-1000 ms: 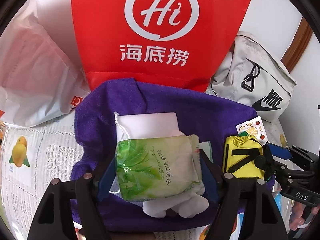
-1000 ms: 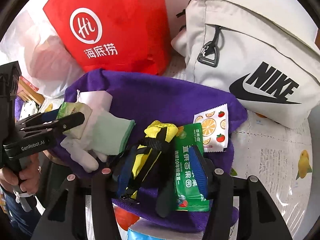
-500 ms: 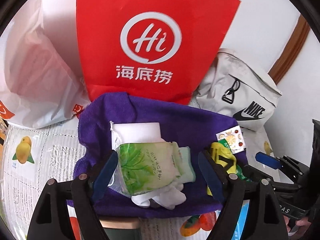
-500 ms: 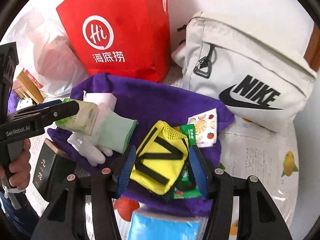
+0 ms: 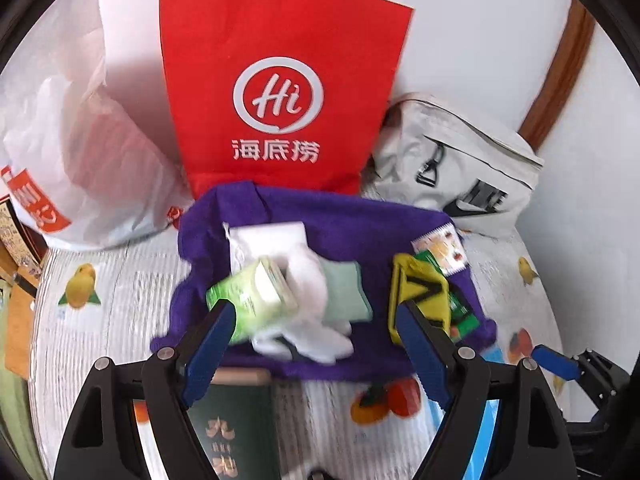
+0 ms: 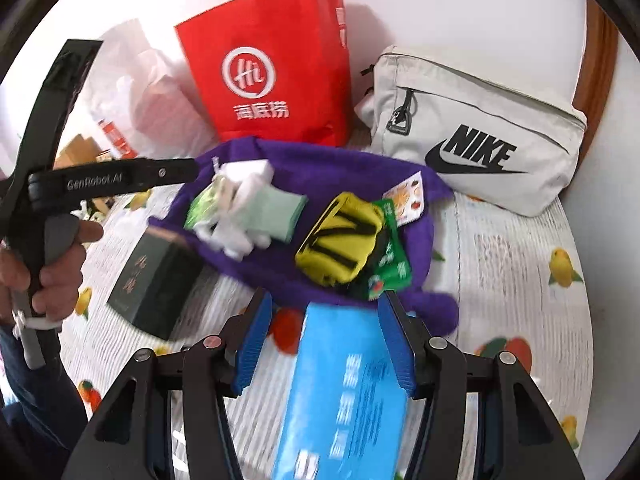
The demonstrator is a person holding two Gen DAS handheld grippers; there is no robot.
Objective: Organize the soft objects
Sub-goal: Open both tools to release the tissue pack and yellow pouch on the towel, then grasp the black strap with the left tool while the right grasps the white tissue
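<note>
A purple towel (image 5: 320, 216) is lying spread on a fruit-print tablecloth (image 5: 100, 320), serving here as the landmark. On the towel's left part, a green tissue pack (image 5: 248, 292) is resting tilted against a white glove (image 5: 316, 320) and a mint cloth (image 5: 344, 288), with a white pouch (image 5: 268, 236) just behind them. On the towel's right part, a yellow pouch (image 6: 340, 240) with black straps is lying over a green sachet (image 6: 394, 268), and an orange-print sachet (image 6: 408, 196) is sitting at the towel's far right edge.

Behind the towel, a red paper bag (image 5: 280, 92) is standing upright; a white plastic bag (image 5: 80, 152) is leaning to its left and a grey Nike bag (image 6: 480, 140) is lying to its right. A dark green box (image 6: 156, 280) is protruding from under the towel's near left edge, and a blue pack (image 6: 348, 392) is lying just in front of the towel's near right edge.

The left gripper (image 5: 316, 320) is hovering over the towel's near edge with its blue fingers (image 5: 212, 336) standing wide apart, gripping nothing. The right gripper (image 6: 324, 320) is hovering above the blue pack with its fingers (image 6: 256, 336) at a middling spread, also empty. In the right wrist view a hand (image 6: 40, 264) is gripping the left gripper's handle.
</note>
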